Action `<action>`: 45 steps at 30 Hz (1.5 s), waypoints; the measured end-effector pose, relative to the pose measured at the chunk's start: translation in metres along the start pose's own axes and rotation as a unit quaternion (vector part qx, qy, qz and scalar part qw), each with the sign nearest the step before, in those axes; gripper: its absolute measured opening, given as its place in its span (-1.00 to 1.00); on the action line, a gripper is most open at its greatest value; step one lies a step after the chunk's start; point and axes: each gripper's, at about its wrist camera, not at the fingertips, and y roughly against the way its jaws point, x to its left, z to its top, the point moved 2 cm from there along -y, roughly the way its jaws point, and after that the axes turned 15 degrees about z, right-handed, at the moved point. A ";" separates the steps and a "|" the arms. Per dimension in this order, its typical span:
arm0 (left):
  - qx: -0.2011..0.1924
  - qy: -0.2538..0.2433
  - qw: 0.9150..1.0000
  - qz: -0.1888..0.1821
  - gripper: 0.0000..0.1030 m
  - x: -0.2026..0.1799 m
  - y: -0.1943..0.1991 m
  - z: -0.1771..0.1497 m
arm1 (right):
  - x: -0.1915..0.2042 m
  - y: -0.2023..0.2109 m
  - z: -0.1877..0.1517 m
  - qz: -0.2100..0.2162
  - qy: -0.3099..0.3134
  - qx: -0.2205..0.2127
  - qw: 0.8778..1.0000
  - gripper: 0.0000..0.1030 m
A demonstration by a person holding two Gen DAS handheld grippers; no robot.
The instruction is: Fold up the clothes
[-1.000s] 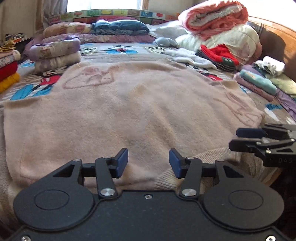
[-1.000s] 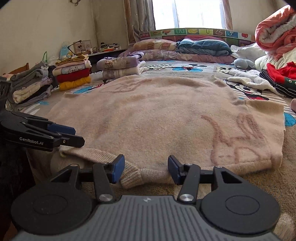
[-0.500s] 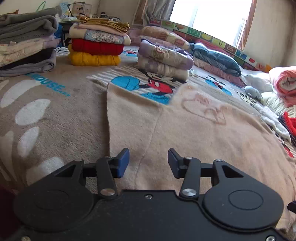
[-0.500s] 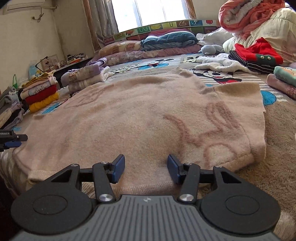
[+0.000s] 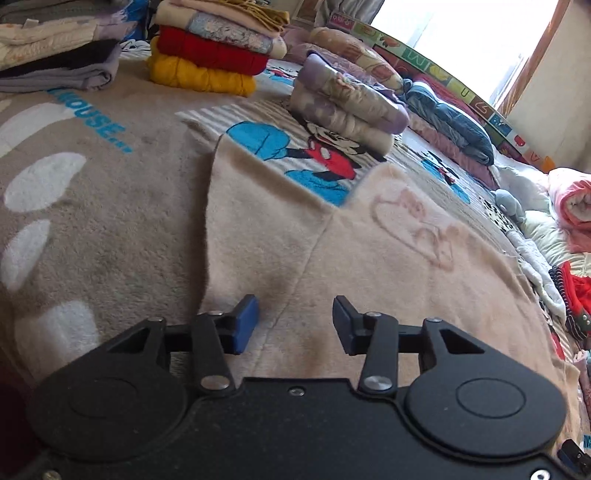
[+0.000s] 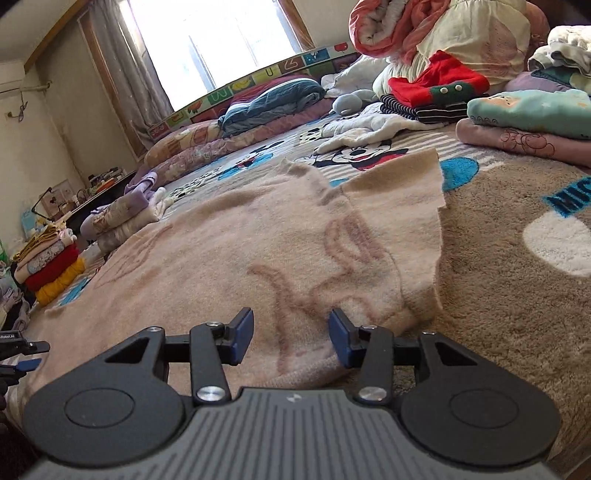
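A fuzzy beige-pink sweater (image 5: 388,266) with a faint pink outline drawing lies spread flat on the bed. In the left wrist view my left gripper (image 5: 295,325) hovers low over the seam where its left sleeve (image 5: 251,206) joins the body; the jaws stand apart with only flat cloth below them. In the right wrist view the same sweater (image 6: 258,240) fills the middle. My right gripper (image 6: 291,338) is open over the hem near the right sleeve (image 6: 402,206). The left gripper's tip (image 6: 22,350) shows at the far left edge there.
A brown Mickey Mouse blanket (image 5: 92,206) covers the bed. Folded stacks sit at the left: red and yellow clothes (image 5: 207,62), a lilac pile (image 5: 347,107). On the right are folded clothes (image 6: 528,122), a red garment (image 6: 436,83) and rolled quilts (image 6: 424,26). Pillows line the headboard.
Both grippers have swung apart and rolled: the left one went from the hem's middle to the left sleeve seam, the right one to the right hem corner. The sweater lies as before.
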 end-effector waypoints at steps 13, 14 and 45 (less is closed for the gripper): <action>-0.057 -0.221 0.969 -0.097 -0.17 -0.180 0.010 0.035 | -0.001 -0.038 0.035 0.089 -0.029 -0.051 0.994 0.03; -0.056 -0.237 0.965 -0.098 -0.17 -0.197 0.004 0.037 | 0.001 -0.044 0.038 0.095 -0.028 -0.051 0.994 0.03; -0.007 -0.392 0.915 -0.098 -0.13 -0.406 -0.159 0.046 | 0.100 -0.137 -0.006 0.159 0.133 0.146 0.967 0.13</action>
